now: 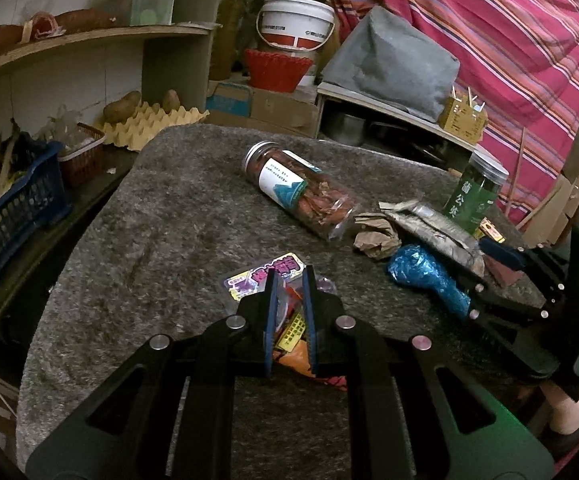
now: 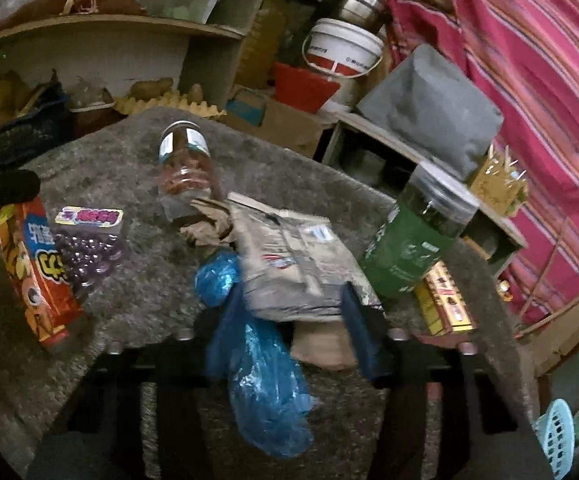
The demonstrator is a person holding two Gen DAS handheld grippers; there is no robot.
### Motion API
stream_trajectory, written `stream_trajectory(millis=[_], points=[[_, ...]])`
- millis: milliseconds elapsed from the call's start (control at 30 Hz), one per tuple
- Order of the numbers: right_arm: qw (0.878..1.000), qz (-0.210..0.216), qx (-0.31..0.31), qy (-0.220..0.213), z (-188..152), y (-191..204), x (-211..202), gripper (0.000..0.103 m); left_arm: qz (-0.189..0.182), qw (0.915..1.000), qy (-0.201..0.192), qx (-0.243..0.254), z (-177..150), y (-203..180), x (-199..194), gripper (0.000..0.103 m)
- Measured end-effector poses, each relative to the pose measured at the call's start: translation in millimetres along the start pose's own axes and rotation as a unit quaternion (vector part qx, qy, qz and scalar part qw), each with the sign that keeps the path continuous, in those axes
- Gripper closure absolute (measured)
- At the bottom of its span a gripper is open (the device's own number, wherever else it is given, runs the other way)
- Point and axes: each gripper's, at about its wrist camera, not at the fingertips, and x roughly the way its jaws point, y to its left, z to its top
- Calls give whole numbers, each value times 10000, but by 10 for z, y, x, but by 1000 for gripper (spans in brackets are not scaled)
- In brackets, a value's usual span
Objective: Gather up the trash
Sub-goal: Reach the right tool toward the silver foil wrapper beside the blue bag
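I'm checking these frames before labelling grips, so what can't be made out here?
- Right wrist view: motion blur leaves it unclear whether the right gripper pads press the grey crumpled foil pouch lying between them.
- Left wrist view: the left gripper fingers cover most of the orange snack packet.
- Right wrist view: the label of the green upright jar is unreadable from blur.

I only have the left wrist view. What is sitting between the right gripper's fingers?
Observer: The grey foil pouch lies between the fingers of the right gripper. I cannot tell whether they pinch it.
Operator: And the blue plastic bag?
Observer: The blue plastic bag lies against the finger on the view's left and trails toward the camera.
Operator: Any bin nearby?
Observer: A light blue basket shows in the lower right corner of the right wrist view.
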Motion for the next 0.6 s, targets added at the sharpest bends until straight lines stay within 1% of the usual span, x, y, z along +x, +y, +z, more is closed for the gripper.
stream_trajectory(millis=[33,133,167,200,267,300,433,600], points=[[10000,37,5,-18,-5,-10,-2,74,11,10000,-6,12,-1,-4,2,92],[9998,139,6,-108,-10,-45,-35,78,9,10000,-1,-1,-3,-8,3,92],[9998,152,-1,-162,-9,-53,-54,83,15,10000,-1,-10,-8,-16,-1,92],[9997,158,-16,-185,-5,-54,-61,95,26,10000,1,-23,-11,-17,2,92],[9995,117,-43,-275,-8,-76,-111,95,41,10000,-4,-41,-14,-33,-1,92],[9994,95,-23,-339,-4,-99,-142,97,50,10000,-11,-49,-16,-45,-8,92],[9977,18,235,-639,4,-291,-337,100,89,10000,-40,-17,-17,-89,-24,92],[9968,14,398,-687,-41,-510,-467,100,118,9999,-82,22,-19,-157,-44,92]])
